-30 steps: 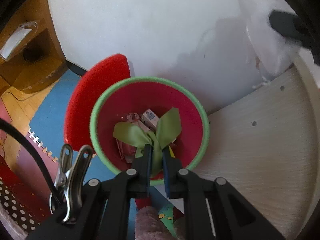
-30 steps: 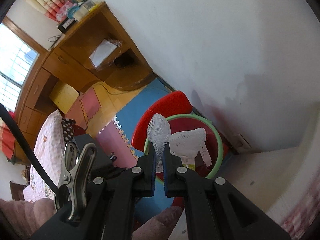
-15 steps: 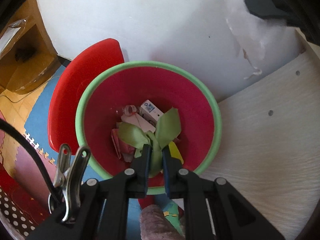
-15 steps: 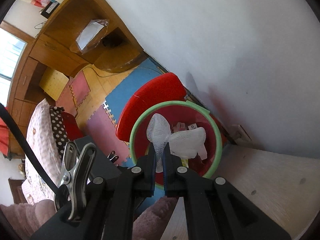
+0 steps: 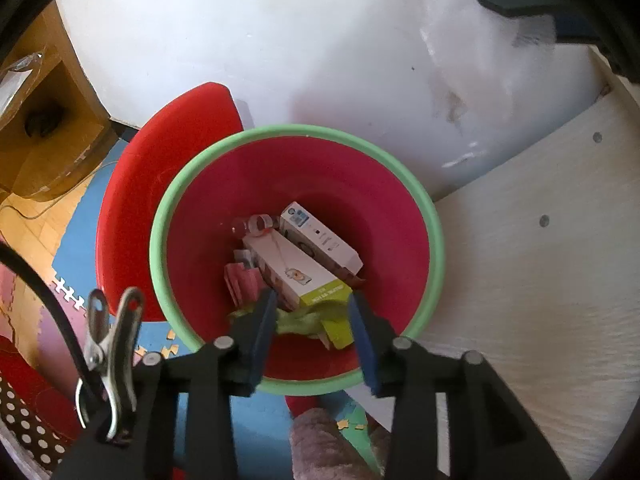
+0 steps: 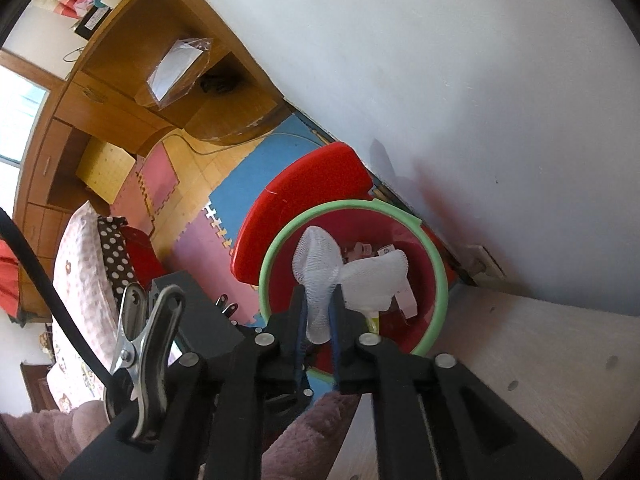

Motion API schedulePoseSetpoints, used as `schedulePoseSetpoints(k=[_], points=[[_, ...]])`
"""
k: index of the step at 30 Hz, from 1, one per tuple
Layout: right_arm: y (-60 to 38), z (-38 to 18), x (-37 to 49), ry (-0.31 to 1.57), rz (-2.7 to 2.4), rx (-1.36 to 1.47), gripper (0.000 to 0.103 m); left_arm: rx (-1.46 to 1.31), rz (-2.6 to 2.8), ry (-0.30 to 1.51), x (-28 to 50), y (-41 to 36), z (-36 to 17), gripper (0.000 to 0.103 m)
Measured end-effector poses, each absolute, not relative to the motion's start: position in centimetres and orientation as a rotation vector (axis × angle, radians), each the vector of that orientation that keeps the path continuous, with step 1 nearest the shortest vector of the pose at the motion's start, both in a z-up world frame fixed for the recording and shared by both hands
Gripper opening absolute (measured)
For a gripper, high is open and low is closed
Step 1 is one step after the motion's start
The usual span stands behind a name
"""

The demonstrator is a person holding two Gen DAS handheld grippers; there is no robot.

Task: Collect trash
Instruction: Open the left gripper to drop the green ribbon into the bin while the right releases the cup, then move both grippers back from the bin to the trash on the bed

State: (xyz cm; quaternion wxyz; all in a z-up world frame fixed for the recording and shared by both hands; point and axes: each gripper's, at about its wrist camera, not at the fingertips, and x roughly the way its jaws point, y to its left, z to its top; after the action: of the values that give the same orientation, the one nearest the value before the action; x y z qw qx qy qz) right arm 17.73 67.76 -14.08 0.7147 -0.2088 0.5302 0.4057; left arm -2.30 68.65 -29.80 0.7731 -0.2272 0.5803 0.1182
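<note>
Each gripper point(image 5: 312, 312) point(image 6: 319, 312) is matte black with blue finger pads point(image 5: 262, 344), silver screws, a steel spring clip point(image 5: 114, 356), a black cable and a fuzzy mauve sleeve point(image 6: 304, 436).

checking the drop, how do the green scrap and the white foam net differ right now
The green scrap lies crumpled in the red bin, free of the left gripper, whose fingers have just been opening. The white foam net hangs above that bin between the right gripper fingers. Both are soft trash.
</note>
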Motion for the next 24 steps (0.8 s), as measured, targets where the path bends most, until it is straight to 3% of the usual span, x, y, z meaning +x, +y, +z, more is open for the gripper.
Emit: schedulePoseSetpoints(k=[2,6,24], points=[[67.8,-13.9,17.6,1.162,0.898,-0.467,0.016,-0.494,0.261,1.257,-2.4,68.8,-29.7,0.044],[67.8,-13.5,17.4,1.154,0.909,-0.458,0.029,-0.504,0.265,1.258,-2.6,69.0,-29.4,0.044],[65.2,-10.5,14.8,1.1,0.922,-0.342,0.03,-0.597,0.318,1.203,-4.9,69.8,-24.0,0.044]])
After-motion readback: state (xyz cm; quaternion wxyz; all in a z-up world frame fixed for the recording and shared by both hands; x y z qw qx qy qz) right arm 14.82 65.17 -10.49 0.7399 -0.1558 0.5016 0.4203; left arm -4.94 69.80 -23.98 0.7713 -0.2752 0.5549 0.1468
